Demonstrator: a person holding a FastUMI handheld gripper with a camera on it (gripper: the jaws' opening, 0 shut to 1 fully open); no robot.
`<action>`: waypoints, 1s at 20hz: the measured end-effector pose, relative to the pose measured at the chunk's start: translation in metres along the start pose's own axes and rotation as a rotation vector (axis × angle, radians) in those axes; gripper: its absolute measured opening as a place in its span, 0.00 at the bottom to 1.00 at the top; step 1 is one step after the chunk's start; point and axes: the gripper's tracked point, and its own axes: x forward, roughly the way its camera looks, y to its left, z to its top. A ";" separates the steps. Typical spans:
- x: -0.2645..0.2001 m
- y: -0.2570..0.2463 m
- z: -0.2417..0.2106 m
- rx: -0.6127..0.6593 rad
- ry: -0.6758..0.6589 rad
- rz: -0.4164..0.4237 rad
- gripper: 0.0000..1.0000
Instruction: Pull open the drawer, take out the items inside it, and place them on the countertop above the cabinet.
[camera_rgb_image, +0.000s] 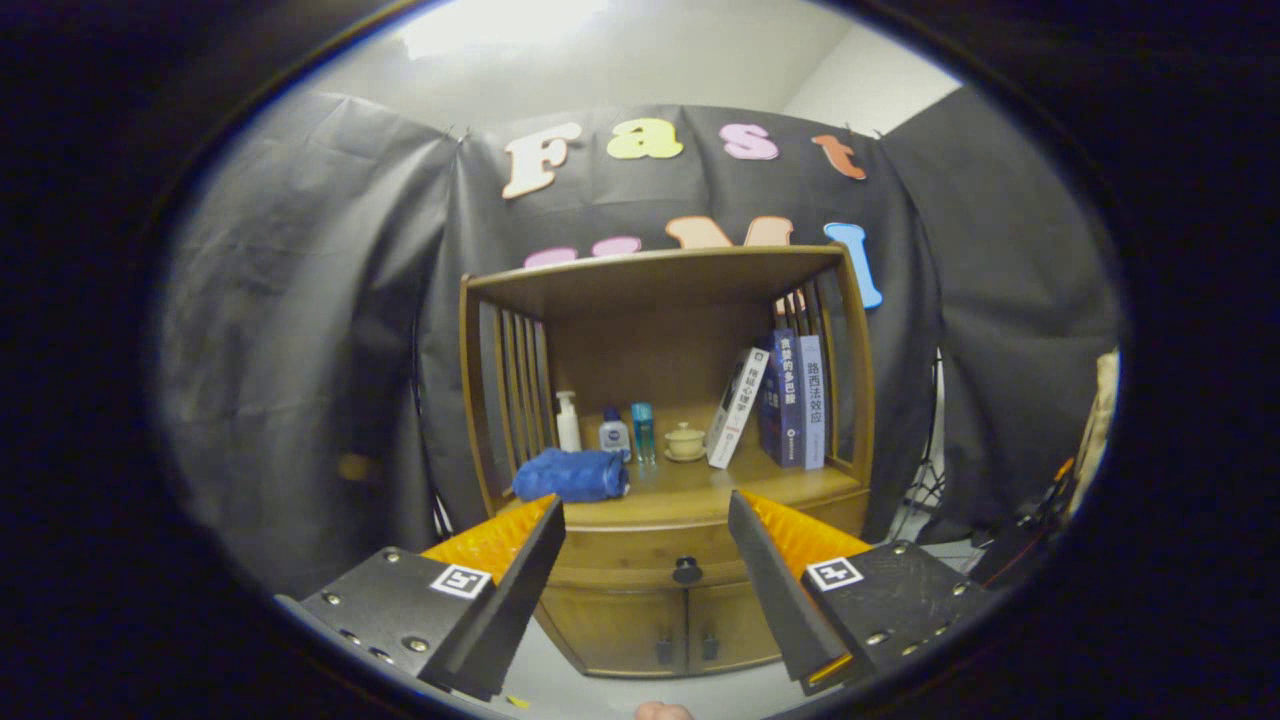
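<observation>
Tongs spread open, empty, ahead of closed drawer; worktop holds towel, bottles, cup, books.

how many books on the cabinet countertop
3. A white book leans against a dark blue book, with a pale blue book beside the slatted side. None seem hidden. The open tool frames the closed drawer's knob.
</observation>
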 end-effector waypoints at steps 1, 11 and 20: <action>0.005 -0.006 -0.005 -0.005 0.003 -0.022 0.99; 0.092 0.009 -0.089 -0.121 0.025 -0.012 0.99; 0.180 -0.039 -0.153 -0.140 0.040 -0.059 0.99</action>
